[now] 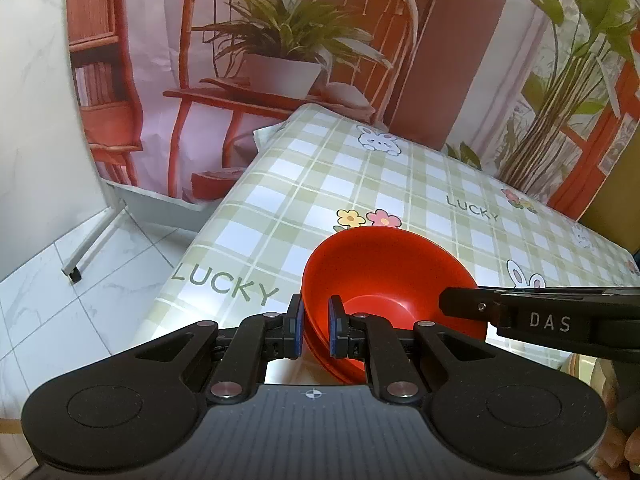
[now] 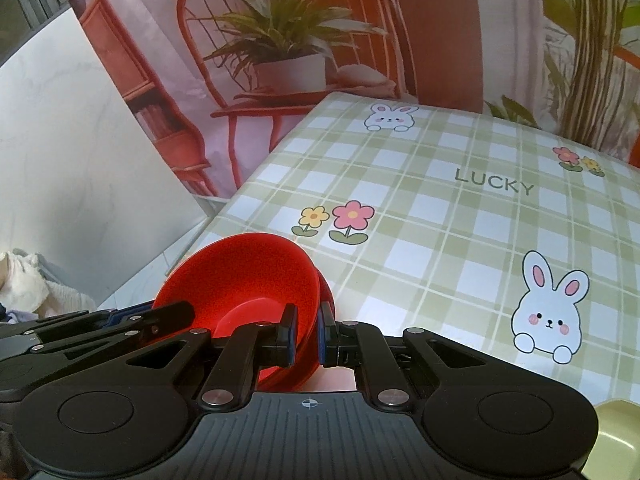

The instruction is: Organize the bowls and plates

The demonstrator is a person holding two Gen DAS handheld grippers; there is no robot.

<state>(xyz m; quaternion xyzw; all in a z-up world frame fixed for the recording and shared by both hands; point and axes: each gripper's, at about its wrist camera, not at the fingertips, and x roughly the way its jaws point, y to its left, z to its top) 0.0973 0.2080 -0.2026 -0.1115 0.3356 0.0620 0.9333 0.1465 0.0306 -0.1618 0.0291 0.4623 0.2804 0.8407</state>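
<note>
A red bowl (image 1: 380,264) with a second red bowl nested under it is near the table's front left corner. My left gripper (image 1: 316,320) is shut on the left part of the stack's rim, one blue pad inside and one outside. From the right, my right gripper (image 1: 452,304) reaches the opposite rim. In the right wrist view my right gripper (image 2: 307,332) is shut on the right rim of the red bowl (image 2: 240,276), and the left gripper (image 2: 176,312) grips the far side. Whether the stack rests on the table is hidden.
The table (image 1: 360,184) wears a green checked cloth (image 2: 440,220) with rabbits and flowers. A pale yellow-green dish (image 2: 616,432) shows at the lower right. White tiled floor (image 1: 80,280) lies to the left, and a printed backdrop (image 1: 280,40) stands behind the table.
</note>
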